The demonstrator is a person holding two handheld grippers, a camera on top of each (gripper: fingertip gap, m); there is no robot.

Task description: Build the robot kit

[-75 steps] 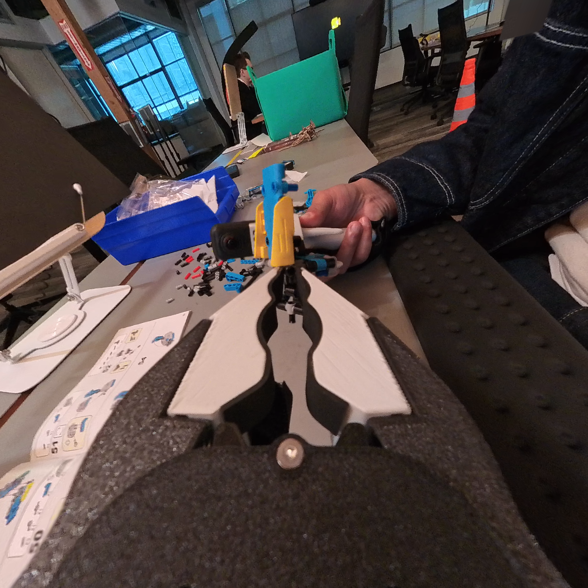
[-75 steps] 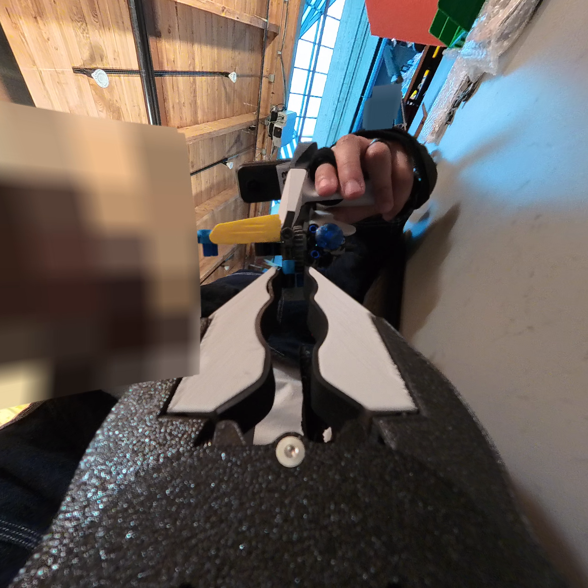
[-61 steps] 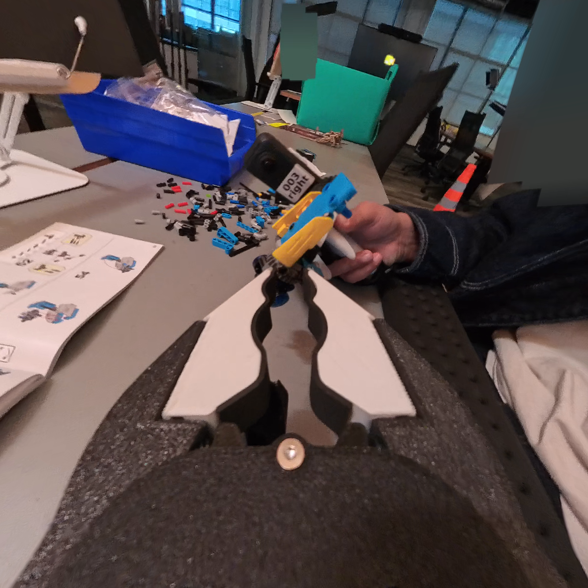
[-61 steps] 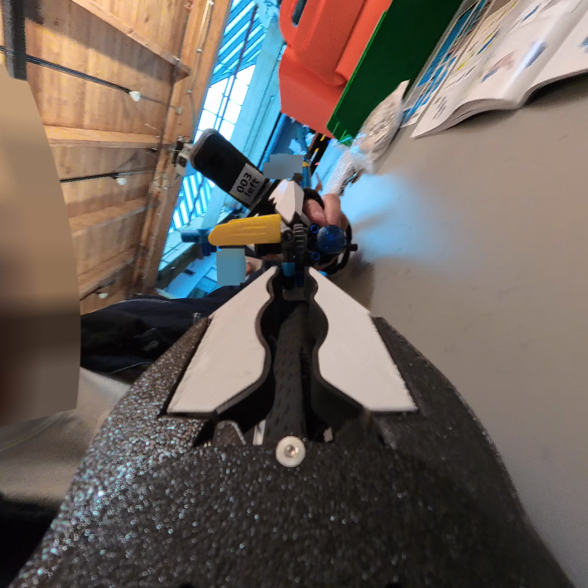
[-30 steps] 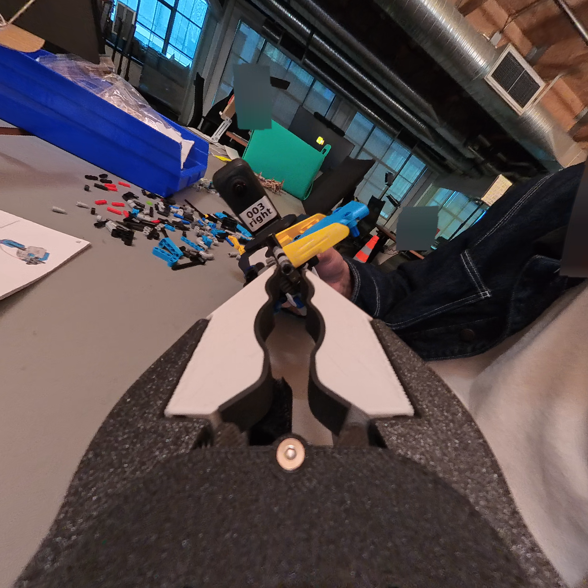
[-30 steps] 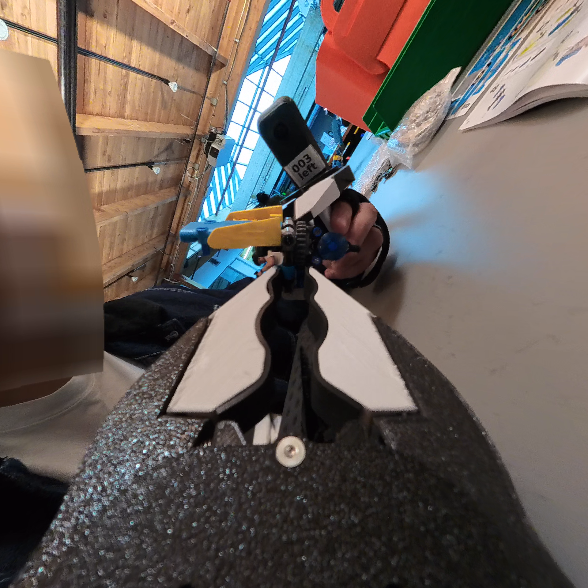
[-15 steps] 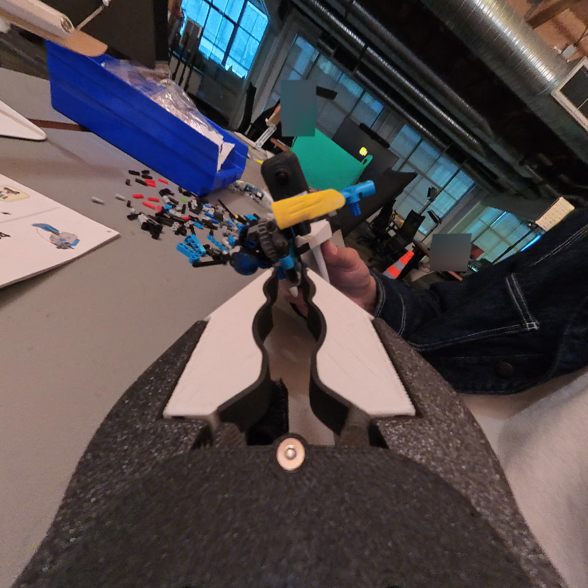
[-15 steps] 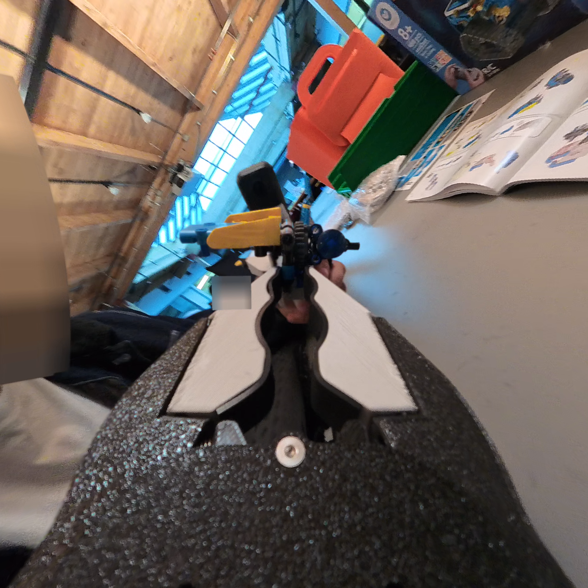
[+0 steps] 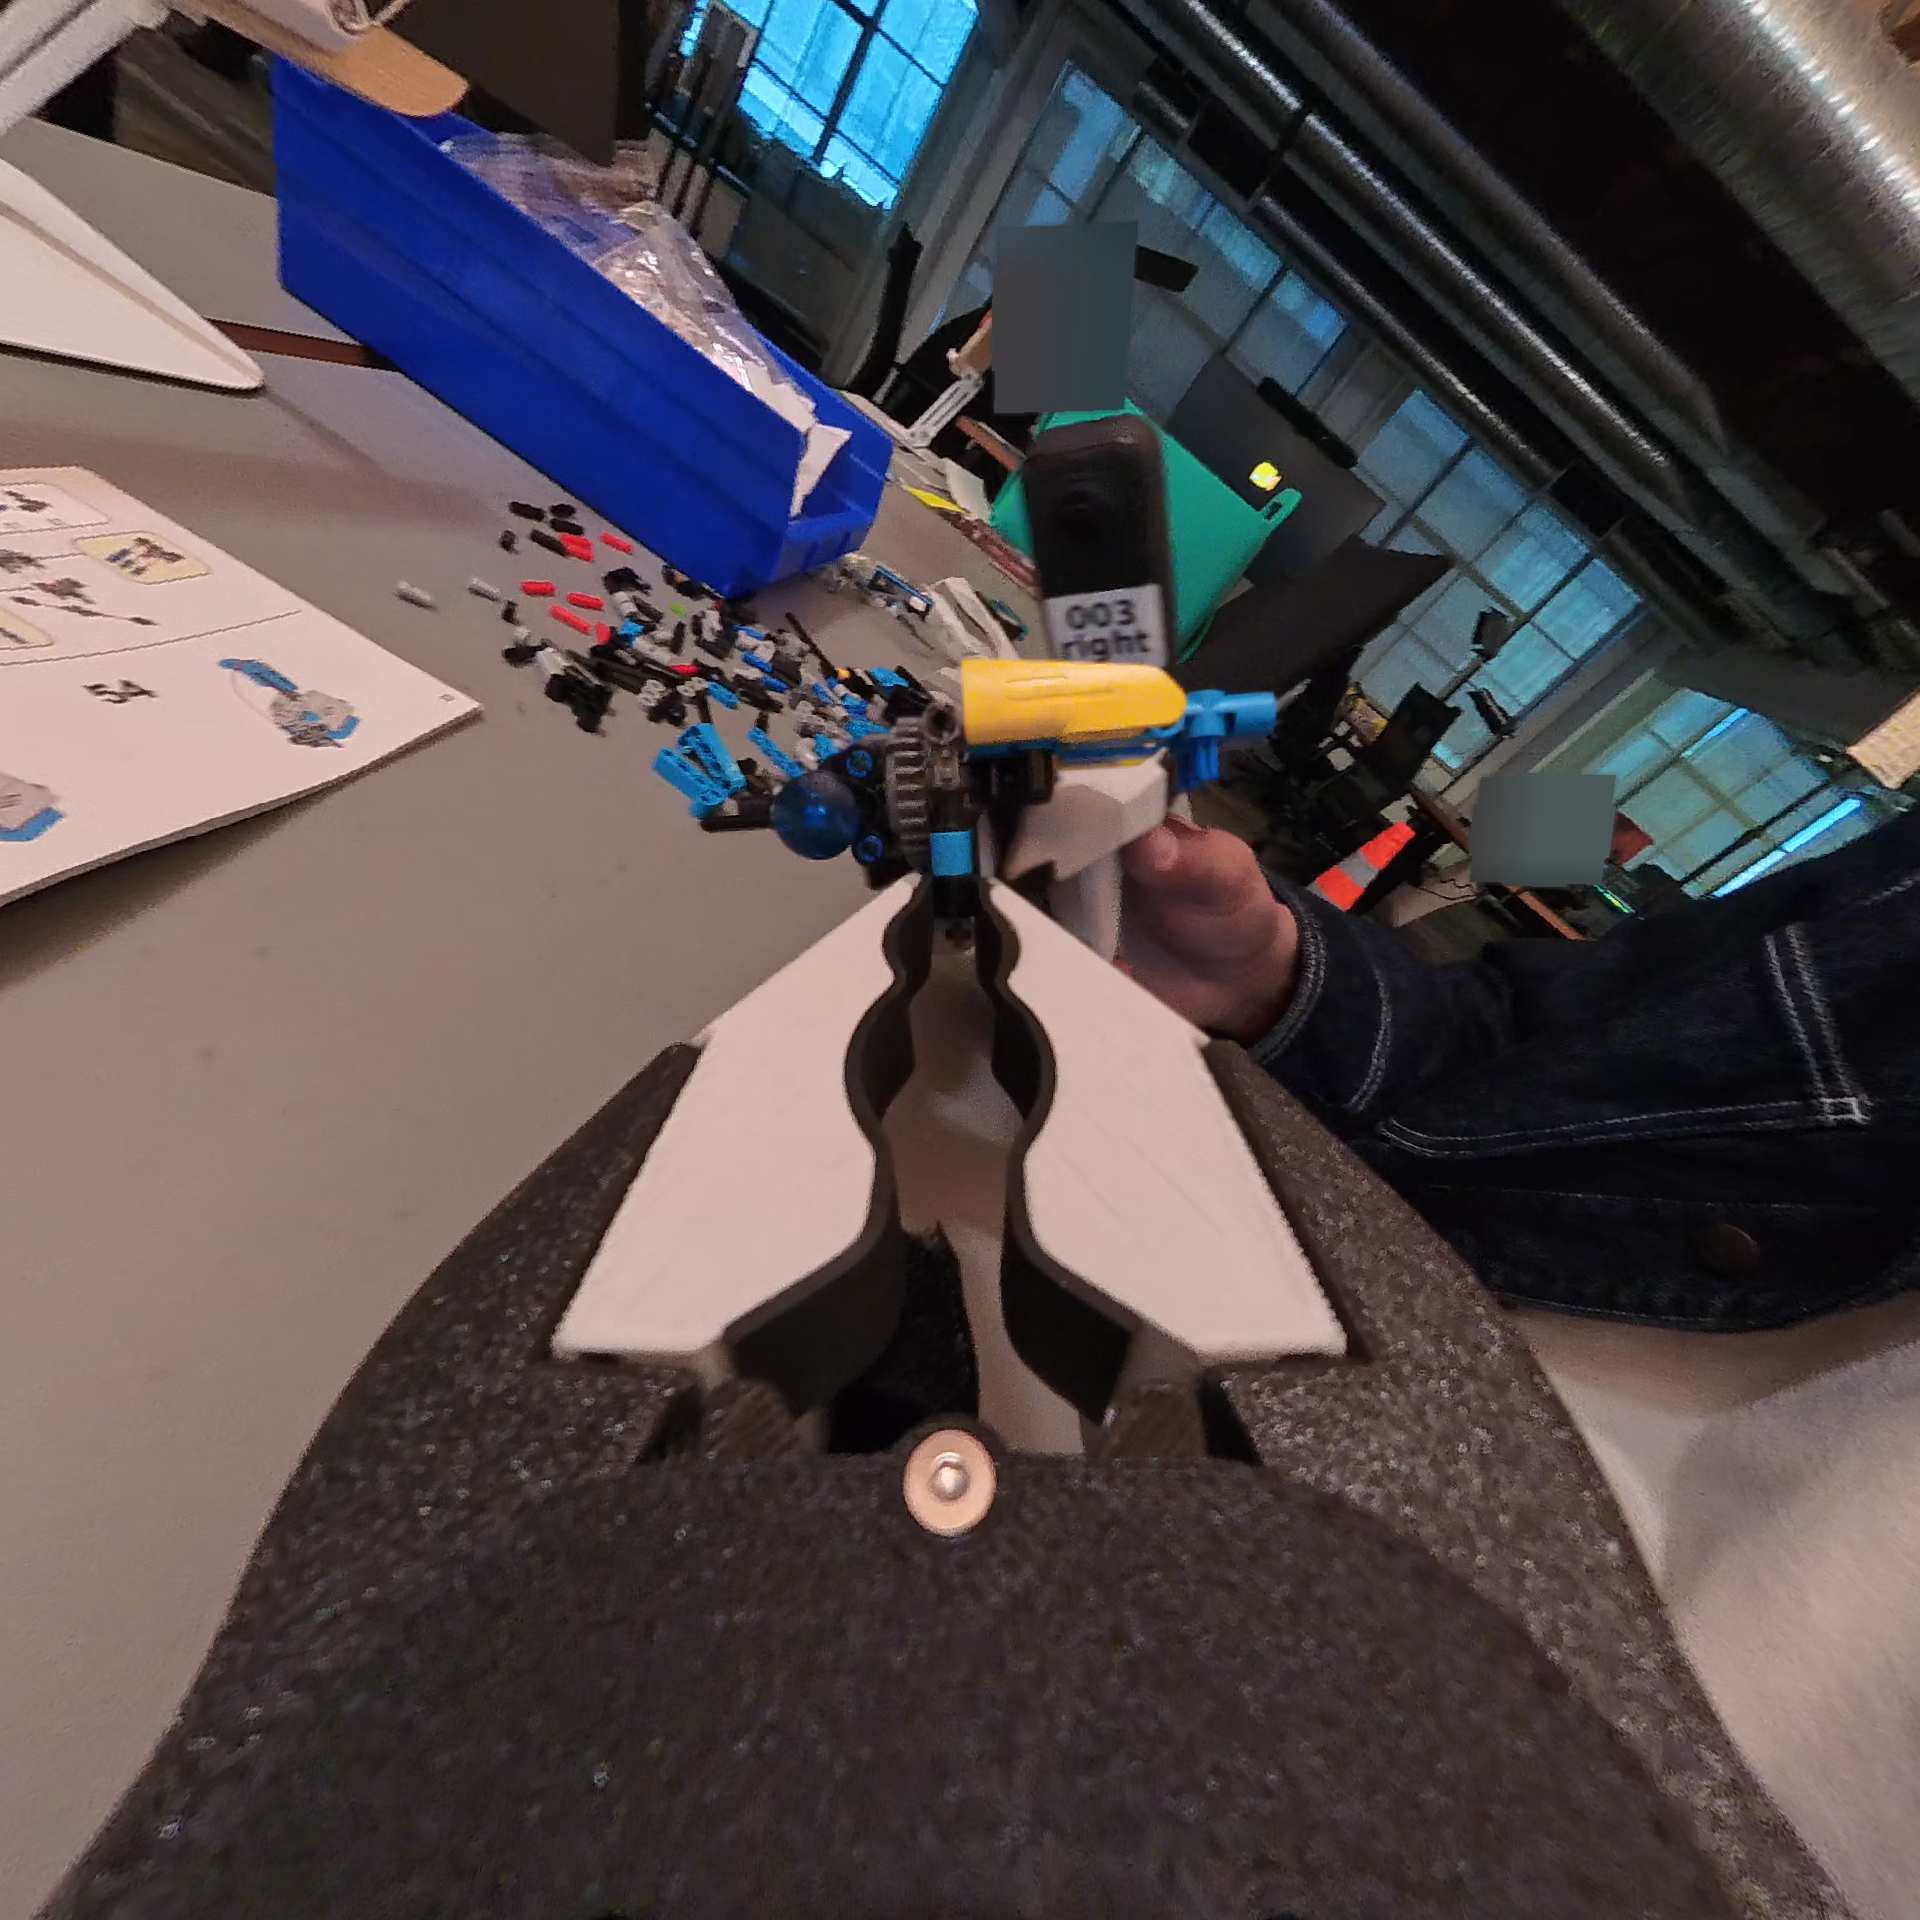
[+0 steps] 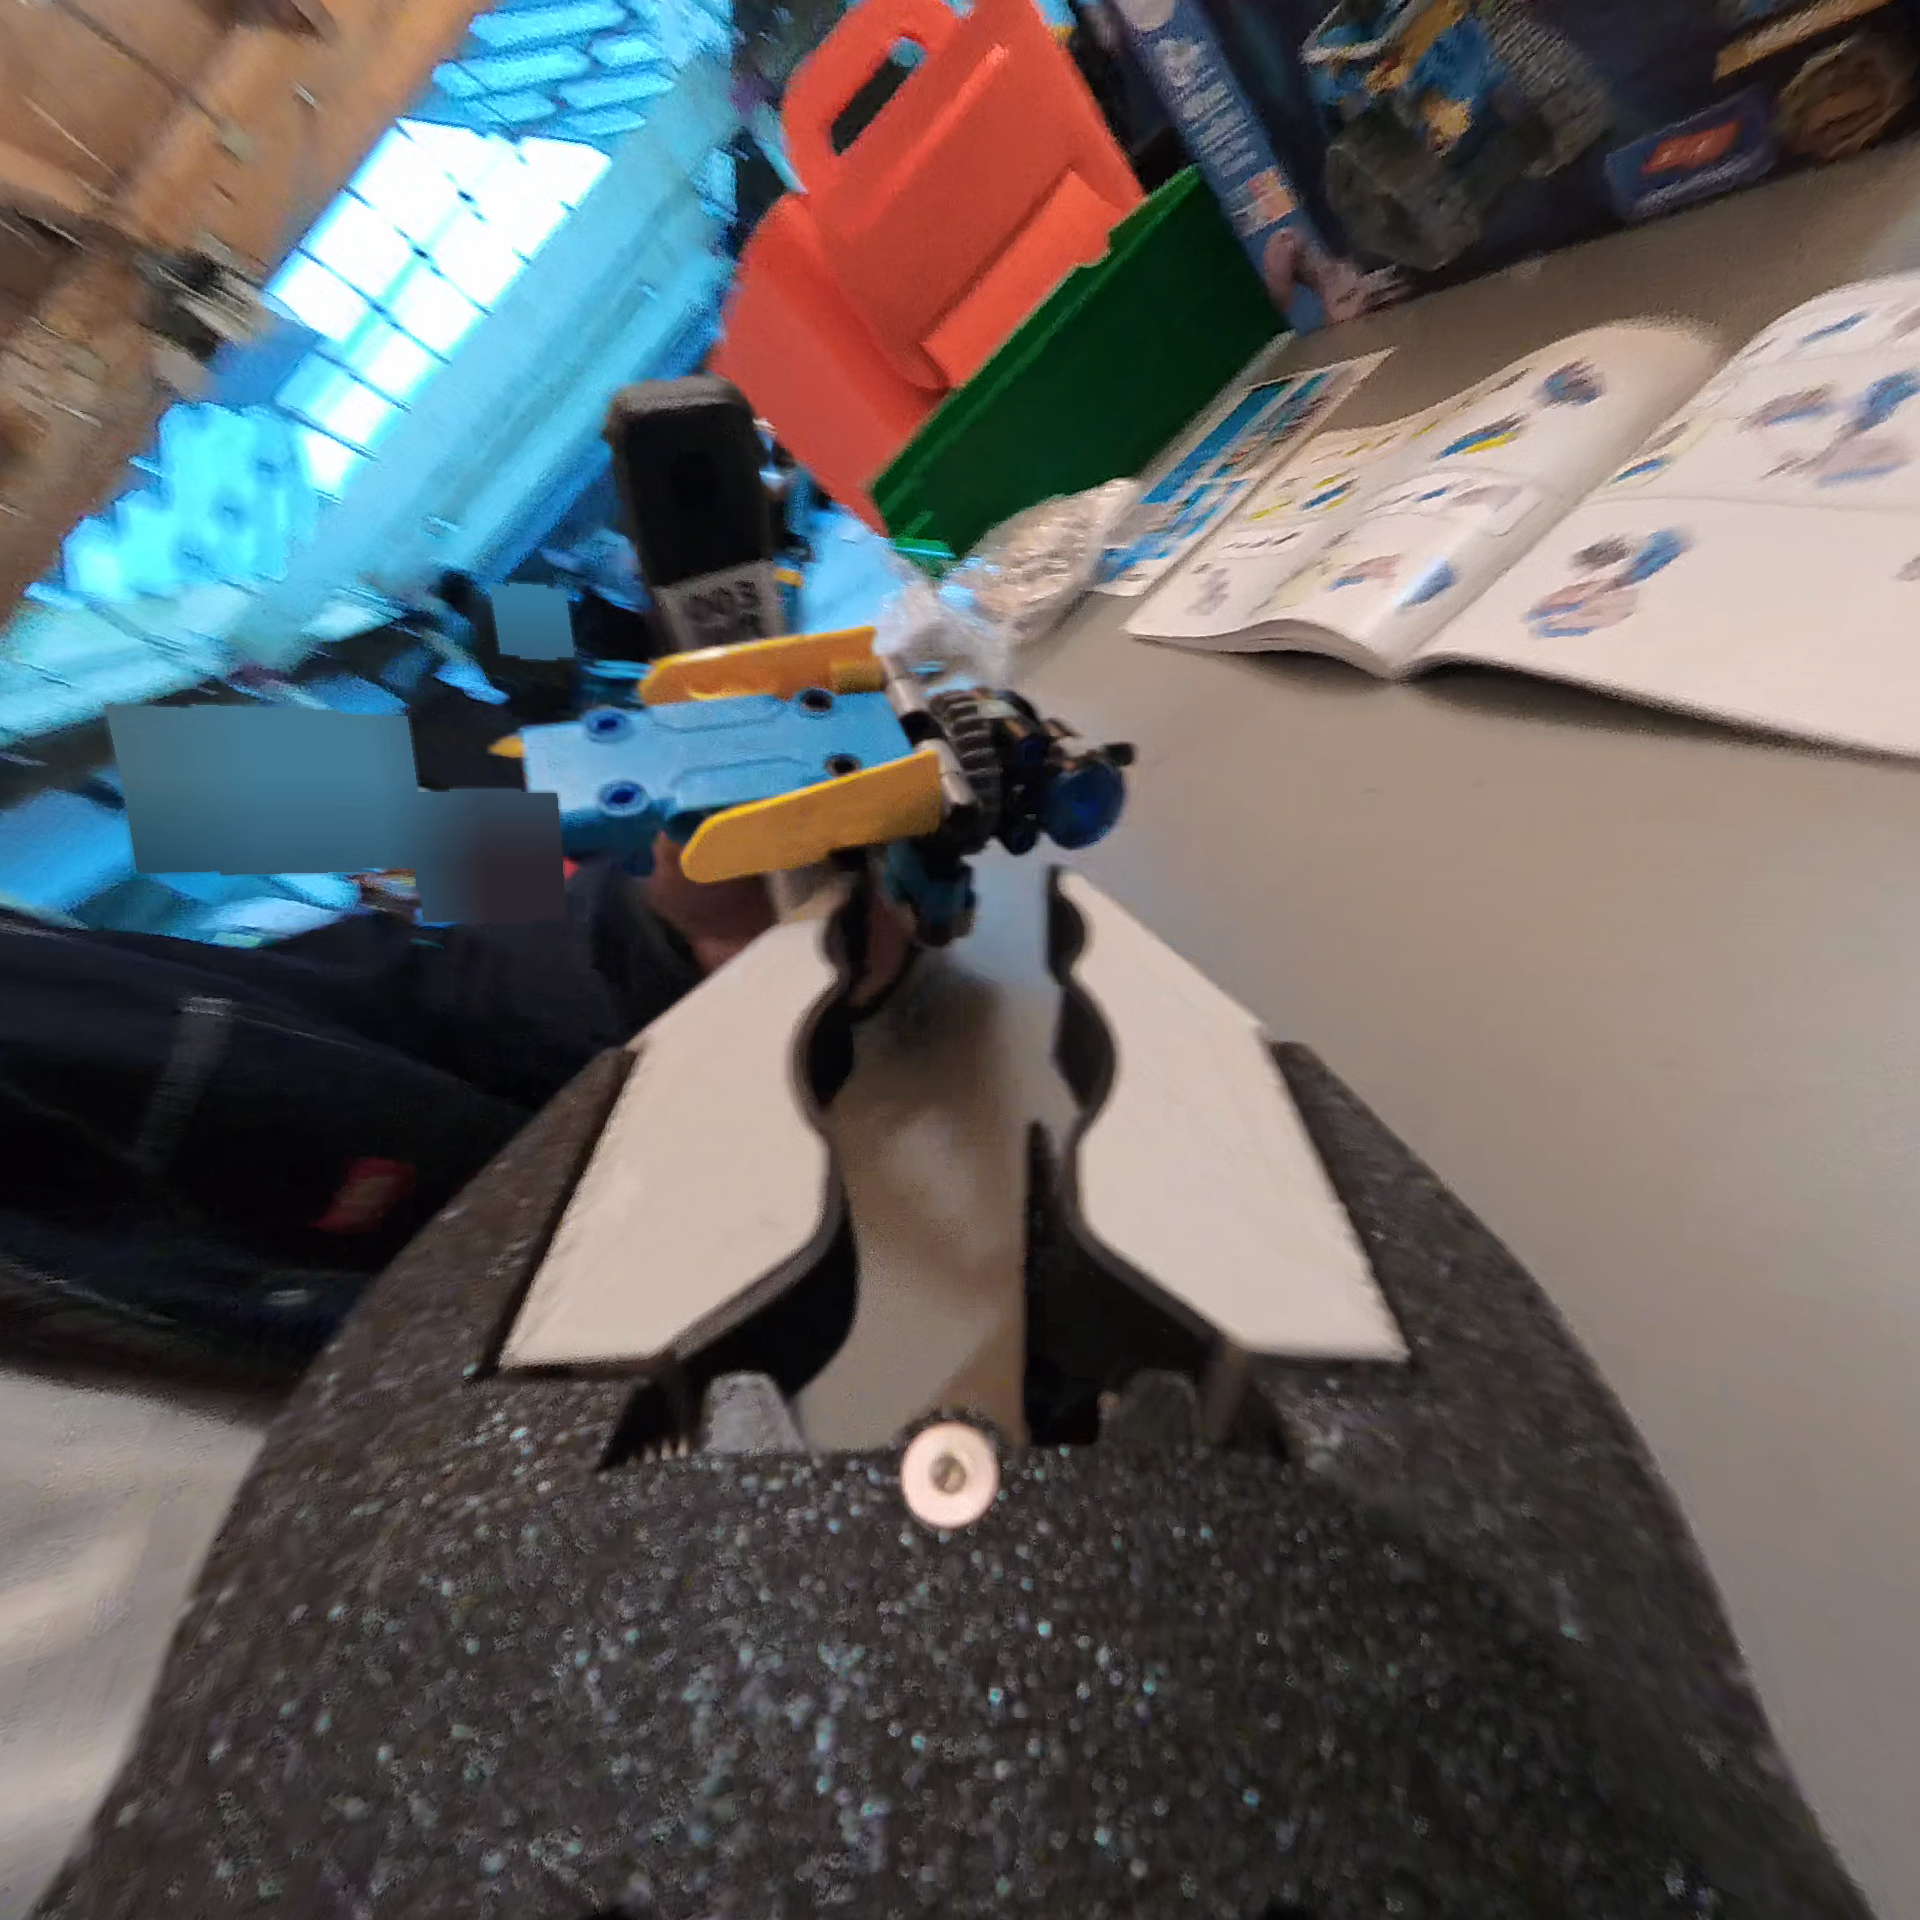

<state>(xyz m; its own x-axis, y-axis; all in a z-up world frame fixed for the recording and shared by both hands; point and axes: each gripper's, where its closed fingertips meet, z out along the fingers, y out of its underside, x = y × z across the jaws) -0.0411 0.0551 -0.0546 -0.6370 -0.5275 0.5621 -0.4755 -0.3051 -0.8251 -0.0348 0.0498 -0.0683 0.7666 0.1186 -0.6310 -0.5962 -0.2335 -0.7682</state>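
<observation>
Two grippers, one brick model held above the tabletop (image 9: 312, 1039).
Left gripper (image 9: 948, 902) pinches the brick model (image 9: 997, 758) by its underside; right gripper (image 10: 940, 914) spread wide just beside it; beyond, loose pieces (image 9: 665, 655) and blue bin (image 9: 540, 343).

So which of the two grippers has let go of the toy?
The right gripper. Its fingers stand apart with the blue and yellow toy model just beyond them, while the left gripper is pinched shut on the model's underside.
</observation>
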